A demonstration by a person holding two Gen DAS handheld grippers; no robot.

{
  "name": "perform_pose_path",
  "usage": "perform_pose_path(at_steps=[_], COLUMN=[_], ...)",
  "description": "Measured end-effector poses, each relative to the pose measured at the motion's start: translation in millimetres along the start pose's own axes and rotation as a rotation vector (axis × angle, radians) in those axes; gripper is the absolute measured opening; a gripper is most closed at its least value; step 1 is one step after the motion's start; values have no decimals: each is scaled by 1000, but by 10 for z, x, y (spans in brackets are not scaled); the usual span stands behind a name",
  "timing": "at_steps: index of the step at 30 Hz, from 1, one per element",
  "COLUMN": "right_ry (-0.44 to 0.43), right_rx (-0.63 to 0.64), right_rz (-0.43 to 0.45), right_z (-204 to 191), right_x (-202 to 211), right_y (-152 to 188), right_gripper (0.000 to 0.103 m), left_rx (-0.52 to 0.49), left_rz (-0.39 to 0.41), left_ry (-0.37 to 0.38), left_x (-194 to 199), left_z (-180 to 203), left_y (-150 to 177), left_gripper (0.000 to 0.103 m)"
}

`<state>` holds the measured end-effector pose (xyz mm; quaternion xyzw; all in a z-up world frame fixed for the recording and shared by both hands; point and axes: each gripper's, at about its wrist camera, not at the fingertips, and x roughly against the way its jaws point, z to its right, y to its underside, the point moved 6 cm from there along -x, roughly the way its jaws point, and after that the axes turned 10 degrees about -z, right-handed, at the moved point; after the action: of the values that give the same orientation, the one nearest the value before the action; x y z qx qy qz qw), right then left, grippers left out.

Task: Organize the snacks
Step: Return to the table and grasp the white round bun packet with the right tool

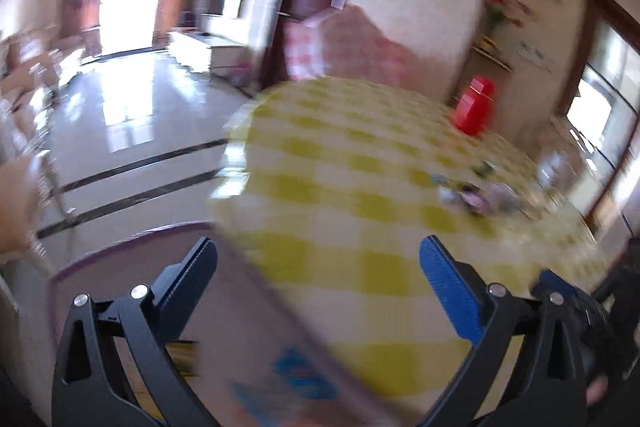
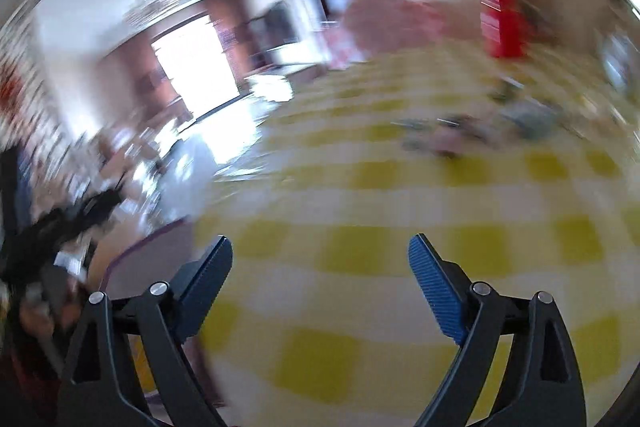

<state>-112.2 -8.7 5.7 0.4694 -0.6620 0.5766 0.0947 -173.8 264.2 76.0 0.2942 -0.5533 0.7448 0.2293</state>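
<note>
Both views are motion-blurred. A small pile of snack packets (image 1: 478, 195) lies on the yellow-and-white checked tablecloth (image 1: 340, 187), far right of the left wrist view; it shows as a blurred heap in the right wrist view (image 2: 460, 131). My left gripper (image 1: 318, 259) is open and empty, above the table's near left edge, well short of the snacks. My right gripper (image 2: 320, 255) is open and empty over the cloth (image 2: 400, 207), also well short of them.
A red box (image 1: 474, 109) stands at the table's far edge, also in the right wrist view (image 2: 502, 23). A flat beige board with blue print (image 1: 280, 367) lies under the left gripper. A pink-covered chair (image 1: 360, 43) stands beyond the table. Shiny floor (image 1: 132, 131) lies to the left.
</note>
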Motion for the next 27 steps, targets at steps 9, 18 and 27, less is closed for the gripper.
perform_pose_path(at_steps=[9, 18, 27], right_ry=[83, 203, 208], right_rx=[-445, -733, -917], right_rz=[17, 88, 174], right_z=[1842, 3252, 4145], right_x=[289, 177, -162], right_y=[-32, -530, -1125], right_gripper=[87, 87, 87], left_rx=[-157, -50, 36], left_rz=[-143, -109, 170], left_ry=[233, 323, 321], left_x=[-1027, -2118, -2346], left_z=[1878, 2941, 2900], left_y=[-143, -640, -1090], left_gripper=[101, 101, 101])
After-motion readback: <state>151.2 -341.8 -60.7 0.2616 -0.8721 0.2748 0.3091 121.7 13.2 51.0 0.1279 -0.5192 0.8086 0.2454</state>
